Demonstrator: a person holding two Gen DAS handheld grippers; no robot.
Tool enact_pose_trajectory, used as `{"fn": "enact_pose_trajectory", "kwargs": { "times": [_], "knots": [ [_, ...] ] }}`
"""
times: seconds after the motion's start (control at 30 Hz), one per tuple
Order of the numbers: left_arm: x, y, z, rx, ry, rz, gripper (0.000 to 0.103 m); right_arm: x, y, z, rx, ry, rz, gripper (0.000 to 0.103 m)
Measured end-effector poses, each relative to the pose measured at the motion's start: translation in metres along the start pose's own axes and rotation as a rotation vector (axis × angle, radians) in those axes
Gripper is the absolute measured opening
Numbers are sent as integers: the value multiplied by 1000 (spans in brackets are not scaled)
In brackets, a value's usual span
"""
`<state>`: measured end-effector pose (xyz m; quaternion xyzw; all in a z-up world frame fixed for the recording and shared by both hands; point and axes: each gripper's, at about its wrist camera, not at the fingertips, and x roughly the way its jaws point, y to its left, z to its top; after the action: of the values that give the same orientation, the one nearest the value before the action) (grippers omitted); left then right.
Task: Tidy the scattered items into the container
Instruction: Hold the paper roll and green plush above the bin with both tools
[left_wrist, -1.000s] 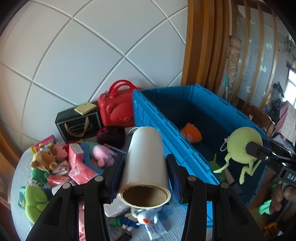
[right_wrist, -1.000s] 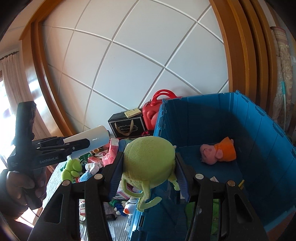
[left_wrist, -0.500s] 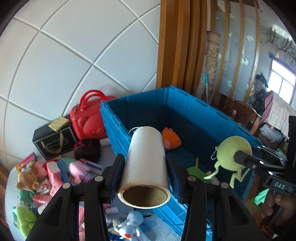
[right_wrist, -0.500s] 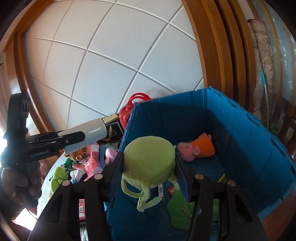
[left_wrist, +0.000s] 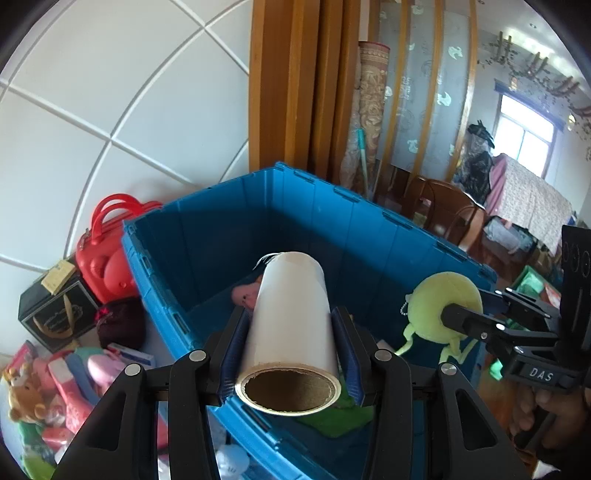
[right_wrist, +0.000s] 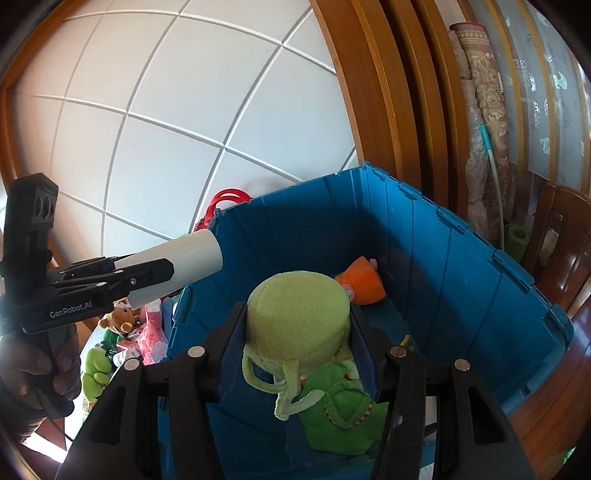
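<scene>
- Left gripper (left_wrist: 288, 354): clamped on white roll (left_wrist: 291, 317), above blue bin (left_wrist: 207, 221); housing reads "GenRobot.AI".
- Right gripper (right_wrist: 297, 347): clamped on green plush (right_wrist: 299, 314), above bin; housing reads "DAS".

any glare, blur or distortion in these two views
Left wrist view: window blown out, wall panel lines bowed by the fisheye, white roll sharp. Right wrist view: blue bin lit evenly, door frame curved, green plush in focus, corners vignetted black.
</scene>
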<state>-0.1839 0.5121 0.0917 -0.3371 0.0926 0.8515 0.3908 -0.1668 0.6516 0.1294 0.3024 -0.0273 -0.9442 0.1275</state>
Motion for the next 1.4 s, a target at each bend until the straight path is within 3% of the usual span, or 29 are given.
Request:
{"fn": "enact_pose_trajectory", "kwargs": {
  "times": [0.5,1.4],
  "knots": [
    [56,-19,9,32,66,-93,45,6,-27,2,39,32,-79,52],
    [69,-24,14,52,75,-128,45,18,-27,4,39,52,-101,52]
  ]
}}
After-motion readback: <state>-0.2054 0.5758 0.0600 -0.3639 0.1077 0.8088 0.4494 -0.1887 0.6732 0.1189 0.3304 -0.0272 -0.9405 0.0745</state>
